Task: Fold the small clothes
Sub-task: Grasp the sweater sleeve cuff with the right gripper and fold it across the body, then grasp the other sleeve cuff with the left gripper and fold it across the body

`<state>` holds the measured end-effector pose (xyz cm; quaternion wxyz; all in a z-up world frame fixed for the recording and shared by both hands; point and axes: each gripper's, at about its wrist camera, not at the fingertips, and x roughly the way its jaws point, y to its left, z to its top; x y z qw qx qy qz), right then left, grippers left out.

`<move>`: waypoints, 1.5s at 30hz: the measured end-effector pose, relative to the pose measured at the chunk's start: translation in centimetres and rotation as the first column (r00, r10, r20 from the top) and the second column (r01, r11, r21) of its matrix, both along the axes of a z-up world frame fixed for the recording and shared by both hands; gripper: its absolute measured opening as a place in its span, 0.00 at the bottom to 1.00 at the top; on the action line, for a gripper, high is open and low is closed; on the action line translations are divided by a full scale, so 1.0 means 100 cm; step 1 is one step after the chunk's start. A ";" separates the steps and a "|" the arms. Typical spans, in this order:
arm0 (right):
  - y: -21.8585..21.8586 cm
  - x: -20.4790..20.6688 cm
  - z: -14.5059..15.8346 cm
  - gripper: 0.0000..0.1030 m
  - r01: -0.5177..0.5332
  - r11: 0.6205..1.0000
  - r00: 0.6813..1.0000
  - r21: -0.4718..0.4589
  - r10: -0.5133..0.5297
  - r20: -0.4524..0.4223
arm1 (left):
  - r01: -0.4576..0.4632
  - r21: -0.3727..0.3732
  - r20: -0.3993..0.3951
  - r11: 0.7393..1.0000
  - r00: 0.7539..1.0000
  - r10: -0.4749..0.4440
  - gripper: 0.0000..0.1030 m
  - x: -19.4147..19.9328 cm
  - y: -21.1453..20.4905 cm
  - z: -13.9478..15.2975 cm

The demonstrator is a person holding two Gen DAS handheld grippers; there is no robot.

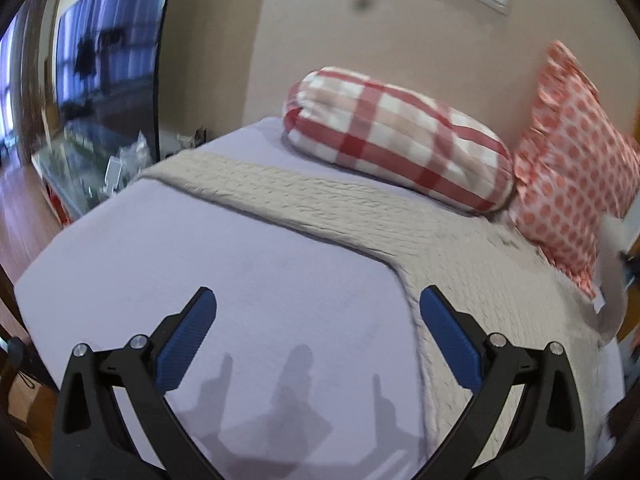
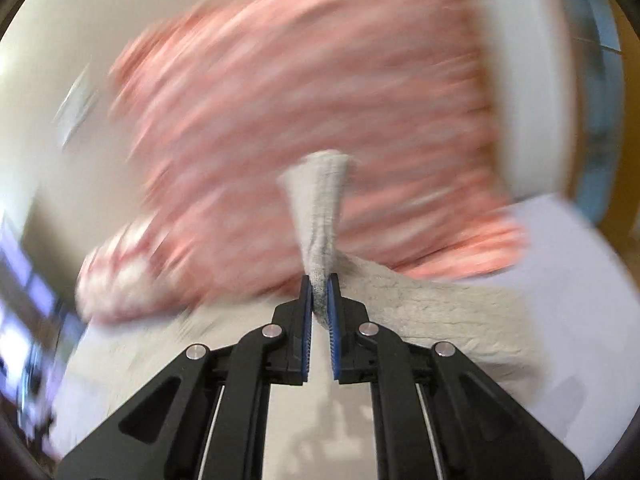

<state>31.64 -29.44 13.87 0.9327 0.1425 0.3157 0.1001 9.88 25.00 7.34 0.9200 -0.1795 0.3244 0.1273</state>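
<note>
My right hand-held gripper (image 2: 319, 280) is clenched on a grey sock (image 2: 320, 208), which stands up from the pads at frame centre, in front of a blurred pink spotted pillow (image 2: 320, 92). My left hand-held gripper (image 1: 318, 300) is released, jaws spread wide over the lilac bed (image 1: 224, 264). Beyond lie a beige knit blanket (image 1: 320, 200) and, upper centre, a red checked bolster (image 1: 396, 140).

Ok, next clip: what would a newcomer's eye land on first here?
Probably the small grey knit sock, pinched in the right gripper and standing up mid-frame against a motion-blurred pink backdrop. Next, the red-and-white checked bolster pillow at the head of the lilac bed sheet, beyond the left gripper with its jaws wide open.
</note>
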 end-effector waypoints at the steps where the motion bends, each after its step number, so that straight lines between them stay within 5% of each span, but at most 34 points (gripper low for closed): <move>1: 0.035 0.008 -0.012 0.08 -0.067 0.998 0.997 -0.014 0.067 -0.039 | -0.001 -0.017 -0.008 1.000 1.000 0.001 0.98 0.004 0.008 -0.002; 5: 0.153 0.013 -0.067 0.08 -0.276 0.956 0.949 -0.095 0.255 -0.188 | -0.029 -0.087 -0.038 0.996 0.999 0.025 0.98 0.015 0.044 -0.007; 12: 0.220 0.009 -0.083 0.12 -0.329 0.931 0.934 -0.160 0.295 -0.201 | -0.091 -0.219 -0.076 0.971 0.994 0.076 0.98 0.037 0.100 -0.015; 13: 0.229 0.007 -0.084 0.25 -0.357 0.918 0.924 -0.174 0.320 -0.211 | -0.098 -0.242 -0.082 0.965 0.993 0.080 0.98 0.042 0.107 -0.018; 14: 0.232 0.004 -0.086 0.53 -0.386 0.905 0.912 -0.179 0.345 -0.222 | -0.108 -0.270 -0.087 0.957 0.992 0.087 0.98 0.046 0.115 -0.021; 16: 0.250 -0.008 -0.091 0.86 -0.444 0.870 0.886 -0.215 0.389 -0.252 | -0.124 -0.300 -0.093 0.946 0.991 0.101 0.96 0.054 0.126 -0.025; 20: 0.260 -0.035 -0.084 0.86 -0.501 0.836 0.861 -0.223 0.458 -0.220 | -0.156 -0.371 -0.117 0.915 0.986 0.120 0.85 0.068 0.147 -0.037; 31: 0.226 -0.040 -0.068 0.87 -0.481 0.876 0.851 -0.027 0.460 -0.252 | -0.250 -0.509 -0.110 0.824 0.968 0.226 0.72 0.117 0.202 -0.054; 37: 0.199 -0.052 -0.053 0.90 -0.459 0.889 0.871 -0.005 0.449 -0.199 | -0.324 -0.591 -0.114 0.738 0.940 0.322 0.34 0.131 0.255 -0.065; 38: 0.192 -0.054 -0.049 0.90 -0.450 0.893 0.879 -0.012 0.440 -0.185 | -0.337 -0.577 -0.131 0.744 0.937 0.323 0.23 0.135 0.257 -0.065; 41: 0.177 -0.059 -0.043 0.90 -0.425 0.905 0.896 -0.023 0.417 -0.150 | -0.379 -0.502 -0.155 0.778 0.924 0.350 0.08 0.139 0.257 -0.059; 45: 0.147 -0.062 -0.040 0.90 -0.376 0.926 0.920 -0.010 0.373 -0.118 | -0.390 -0.337 -0.111 0.857 0.920 0.375 0.06 0.146 0.230 -0.025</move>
